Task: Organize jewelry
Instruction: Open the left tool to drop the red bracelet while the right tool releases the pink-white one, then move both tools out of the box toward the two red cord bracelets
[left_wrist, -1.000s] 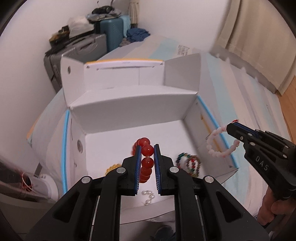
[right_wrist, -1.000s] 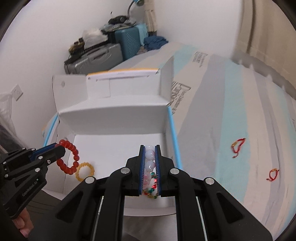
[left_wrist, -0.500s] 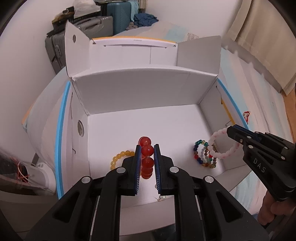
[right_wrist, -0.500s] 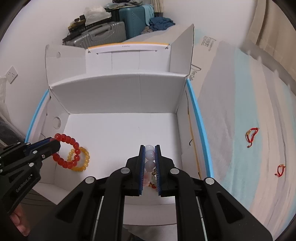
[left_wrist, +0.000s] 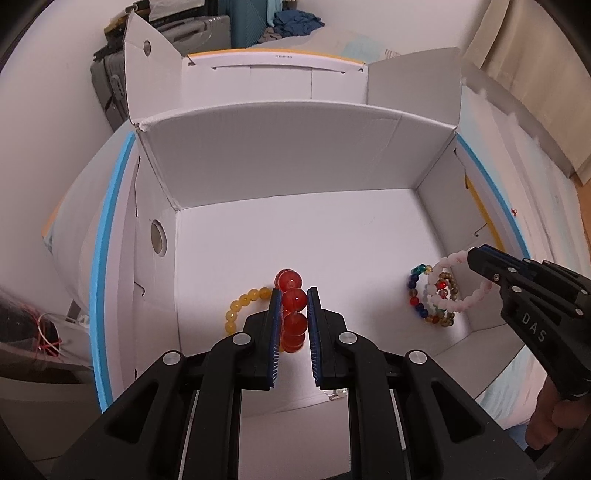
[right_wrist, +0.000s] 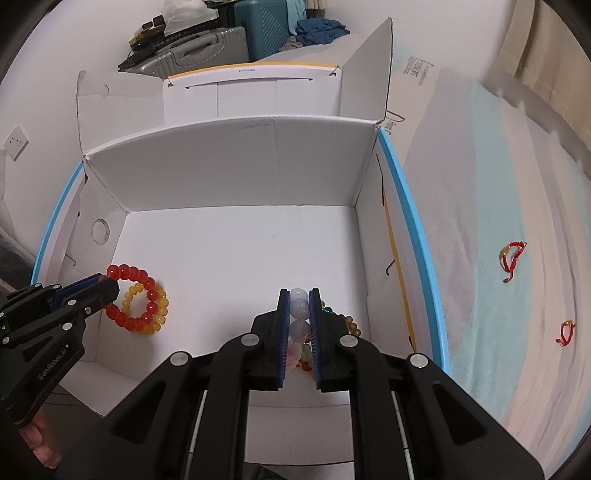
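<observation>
**Mira:** While both tools are hanging low inside the white box (right_wrist: 236, 177), which one is sitting nearest your view?

**Tam:** On the left camera, the left gripper (left_wrist: 292, 295) is clamping the red bead bracelet (left_wrist: 291, 314) by one side of its loop; the beads are lining up between the pads, so the strand's long axis is running straight forward along the fingers, towards the far wall; the right camera is showing the loop hanging broadside, resting over the yellow bead bracelet (right_wrist: 155, 310) on the box floor near the left wall.

**Mira:** And the other hand?

**Tam:** The right gripper (right_wrist: 298, 295) is pinching the pale pink bracelet (right_wrist: 299, 314) the same way, beads running forward along the jaws; its loop is hanging just above the multicoloured bracelets (left_wrist: 432, 295) near the right wall, though I am not seeing clearly whether it is touching them.

**Mira:** So how are we doing the drop well?

**Tam:** I am judging that both are about to let go; lowering until each loop is lying flat, then opening the jaws slowly, is keeping the beads from bouncing or rolling; easing straight up afterwards is avoiding snagging the elastic; stacking red on yellow is risking a tangle, so shifting slightly aside may be tidier.

**Mira:** Anything further off?

**Tam:** Two red string bracelets (right_wrist: 511, 254) are waiting on the striped bedcover (right_wrist: 498, 166), well apart from the box; the suitcases (right_wrist: 207, 44) are standing beyond.
</observation>
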